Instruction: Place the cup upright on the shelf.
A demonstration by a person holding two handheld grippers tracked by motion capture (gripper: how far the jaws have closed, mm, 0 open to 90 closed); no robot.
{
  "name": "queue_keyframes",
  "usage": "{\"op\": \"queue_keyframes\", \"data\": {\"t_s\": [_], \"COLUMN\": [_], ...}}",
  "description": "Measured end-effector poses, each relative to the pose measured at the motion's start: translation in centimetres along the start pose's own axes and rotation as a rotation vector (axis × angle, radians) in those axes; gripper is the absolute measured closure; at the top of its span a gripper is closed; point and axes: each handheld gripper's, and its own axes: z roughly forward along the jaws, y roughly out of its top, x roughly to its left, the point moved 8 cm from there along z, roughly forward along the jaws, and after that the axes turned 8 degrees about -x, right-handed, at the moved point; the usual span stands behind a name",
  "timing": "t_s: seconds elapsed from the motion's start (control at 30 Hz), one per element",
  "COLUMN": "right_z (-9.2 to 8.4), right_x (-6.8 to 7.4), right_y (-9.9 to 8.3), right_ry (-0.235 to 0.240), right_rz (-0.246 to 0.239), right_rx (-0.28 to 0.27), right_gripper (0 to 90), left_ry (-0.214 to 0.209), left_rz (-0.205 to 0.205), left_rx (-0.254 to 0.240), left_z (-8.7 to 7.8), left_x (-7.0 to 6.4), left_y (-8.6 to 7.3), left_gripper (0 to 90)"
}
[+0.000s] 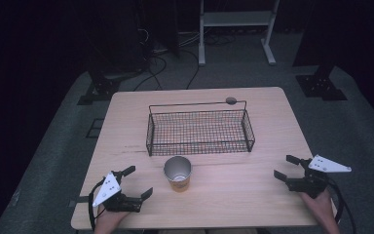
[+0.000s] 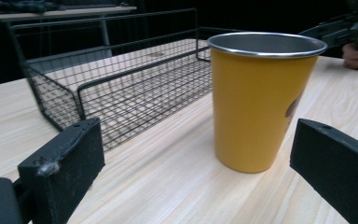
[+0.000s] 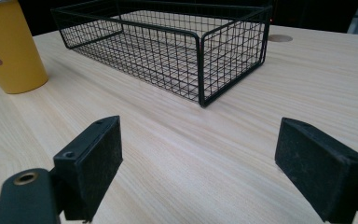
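Observation:
A yellow metal cup (image 1: 177,173) stands upright on the wooden table (image 1: 243,195), just in front of a black wire basket (image 1: 199,127). My left gripper (image 1: 137,181) rests at the table's front left, open, its jaws pointing at the cup (image 2: 261,100) a short way off. My right gripper (image 1: 286,167) is held at the front right, open, with nothing between its jaws. In the right gripper view the basket (image 3: 177,46) lies ahead and the cup (image 3: 11,49) stands at the far left.
The basket (image 2: 121,84) holds nothing. A small grey round mark (image 1: 231,101) sits on the table behind the basket. Beyond the table are a white frame (image 1: 236,24), cables and dark stands on the floor.

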Motion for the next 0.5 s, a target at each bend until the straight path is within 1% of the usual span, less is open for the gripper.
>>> {"op": "queue_keyframes", "data": {"t_s": [0.07, 0.1, 0.13, 0.23, 0.33, 0.4, 0.5], "right_z": [0.0, 0.0, 0.0, 0.0, 0.0, 0.0, 0.0], "right_x": [0.0, 0.0, 0.0, 0.0, 0.0, 0.0, 0.0], "right_y": [0.0, 0.0, 0.0, 0.0, 0.0, 0.0, 0.0], "right_ry": [0.0, -0.001, -0.001, -0.001, -0.001, -0.002, -0.003], "right_rz": [0.0, 0.0, 0.0, 0.0, 0.0, 0.0, 0.001], "right_rx": [0.0, 0.0, 0.0, 0.0, 0.001, 0.001, 0.001], "right_gripper": [13.8, 13.8, 13.8, 13.8, 13.8, 13.8, 13.8], "left_ry": [-0.005, -0.016, -0.018, -0.028, -0.049, -0.057, -0.066], "left_rz": [-0.001, 0.002, 0.006, 0.006, 0.016, 0.024, 0.024], "left_rx": [-0.001, -0.001, -0.002, 0.002, 0.007, 0.012, 0.014], "left_z": [0.1, 0.3, 0.4, 0.8, 1.3, 1.5, 1.8], "left_x": [-0.1, -0.4, -0.5, -0.9, -1.5, -1.7, -2.1], "left_y": [0.0, 0.1, 0.1, 0.2, 0.3, 0.2, 0.2], "left_gripper": [2.2, 2.2, 2.2, 2.2, 2.2, 2.2, 2.2]}}
